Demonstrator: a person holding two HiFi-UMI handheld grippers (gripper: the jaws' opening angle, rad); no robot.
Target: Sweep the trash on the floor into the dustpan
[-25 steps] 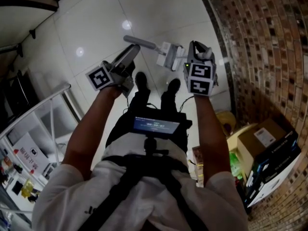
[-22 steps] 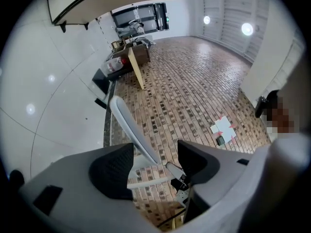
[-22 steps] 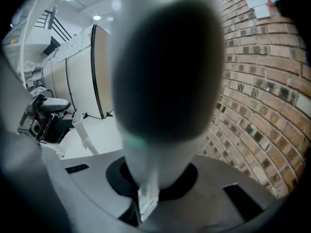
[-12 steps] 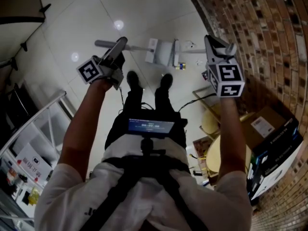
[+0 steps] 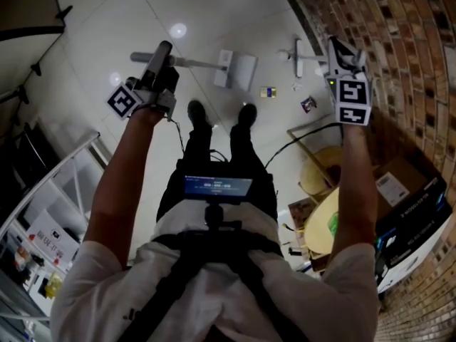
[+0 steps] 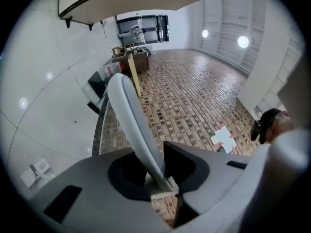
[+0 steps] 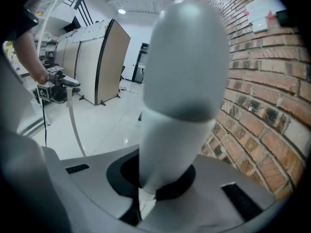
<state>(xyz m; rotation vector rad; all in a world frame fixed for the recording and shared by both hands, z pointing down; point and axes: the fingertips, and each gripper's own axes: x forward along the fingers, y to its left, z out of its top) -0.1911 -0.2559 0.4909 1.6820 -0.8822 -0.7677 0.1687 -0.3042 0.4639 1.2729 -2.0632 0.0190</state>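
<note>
Trash (image 5: 268, 91) shows in the head view as a few small scraps on the white tile floor (image 5: 214, 20). It lies ahead of my shoes, between the white dustpan (image 5: 239, 70) and the brick wall (image 5: 399, 41). The dustpan sits on the floor, and the long dustpan handle (image 5: 196, 63) runs off to my left gripper (image 5: 162, 52), which is near the handle's far end. My right gripper (image 5: 340, 48) is out by the wall, well apart from the left one. A white broom (image 5: 298, 57) shows just beside it; from here I cannot tell how the two join.

In the left gripper view, the dustpan handle (image 6: 130, 118) passes between my jaws and its rounded tip sticks out beyond them. The jaws are closing on it. The handle lies against one jaw, and a gap with brick showing through it sits between the jaws below, so I am not clamped on it yet.

In the right gripper view, my right gripper (image 7: 146, 193) is closed tight on a thick grey handle (image 7: 182, 81). Its rounded end points away from me, with the brick wall close on one side. Across the floor I see my left gripper (image 7: 59, 85) at the top of the thin dustpan handle, which drops to the floor.
</note>
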